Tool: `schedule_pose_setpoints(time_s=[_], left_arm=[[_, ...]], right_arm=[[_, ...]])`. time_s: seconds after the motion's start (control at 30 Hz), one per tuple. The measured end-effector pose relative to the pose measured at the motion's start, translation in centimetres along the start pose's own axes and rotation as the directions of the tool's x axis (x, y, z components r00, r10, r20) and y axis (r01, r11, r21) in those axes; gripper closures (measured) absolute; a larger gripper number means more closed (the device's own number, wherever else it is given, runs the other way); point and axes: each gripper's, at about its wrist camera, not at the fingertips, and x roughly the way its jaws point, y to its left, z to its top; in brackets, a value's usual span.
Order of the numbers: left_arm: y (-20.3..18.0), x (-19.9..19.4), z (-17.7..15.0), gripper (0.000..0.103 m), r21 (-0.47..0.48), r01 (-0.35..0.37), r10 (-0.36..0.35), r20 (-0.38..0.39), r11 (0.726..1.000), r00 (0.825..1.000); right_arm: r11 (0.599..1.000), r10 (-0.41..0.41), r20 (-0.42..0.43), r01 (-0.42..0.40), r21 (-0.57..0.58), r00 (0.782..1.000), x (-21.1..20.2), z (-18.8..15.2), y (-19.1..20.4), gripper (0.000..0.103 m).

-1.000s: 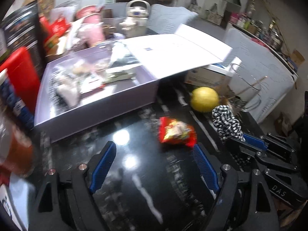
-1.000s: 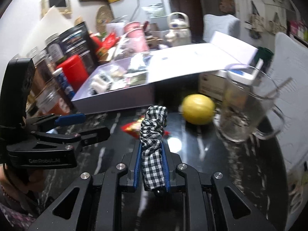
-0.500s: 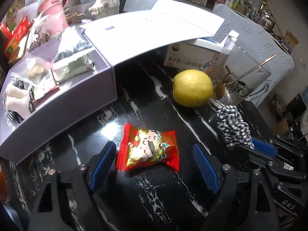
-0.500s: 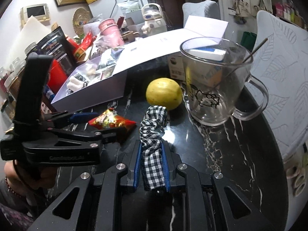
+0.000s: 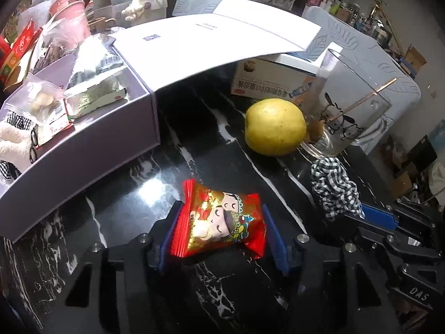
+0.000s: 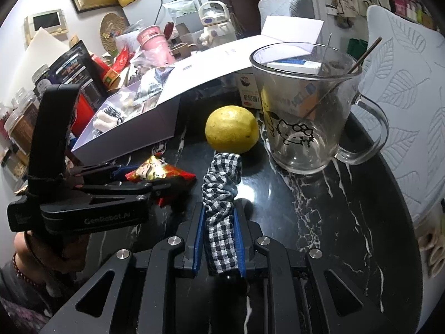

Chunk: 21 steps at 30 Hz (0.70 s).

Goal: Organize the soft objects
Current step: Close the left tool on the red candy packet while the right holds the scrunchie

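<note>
My left gripper (image 5: 222, 236) is shut on a red snack packet (image 5: 221, 222) that rests on the black marble table (image 5: 125, 264). The packet also shows in the right wrist view (image 6: 158, 174). My right gripper (image 6: 219, 239) is shut on a black-and-white checked scrunchie (image 6: 221, 194), held just above the table. The scrunchie shows at the right of the left wrist view (image 5: 335, 192). An open lavender box (image 5: 89, 139) with several packets and soft items stands at the left, its white lid (image 5: 222, 41) folded back.
A yellow lemon (image 5: 274, 130) lies beside a glass mug (image 6: 306, 105) with a stirrer. A carton (image 5: 267, 83) sits under the lid. Jars, a pink cup (image 6: 153, 41) and packets crowd the far left. A quilted chair back (image 6: 403, 83) stands at the right.
My left gripper moved forward around the red packet and closed on it. My right gripper kept its hold on the scrunchie and edged closer to the lemon and mug.
</note>
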Motion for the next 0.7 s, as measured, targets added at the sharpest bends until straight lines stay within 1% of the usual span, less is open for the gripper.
schedule_pose_setpoints(time_s=[0.27, 0.4, 0.7], left_arm=[[-0.8, -1.5, -0.4, 0.047, 0.017, -0.009, 0.009, 0.021, 1.000, 1.000], [-1.6, -2.7, -0.9, 0.047, 0.030, -0.014, 0.013, 0.039, 0.999, 0.999], [-2.5, -5.6, -2.3, 0.047, 0.027, -0.024, 0.021, 0.079, 0.999, 0.997]], right_arm=[[1.000, 0.002, -0.009, -0.001, 0.028, 1.000, 0.0, -0.5, -0.3, 0.084], [1.000, -0.003, 0.001, 0.003, 0.011, 1.000, -0.5, -1.0, 0.1, 0.084], [1.000, 0.024, 0.015, -0.024, -0.001, 1.000, -1.8, -1.6, 1.2, 0.084]])
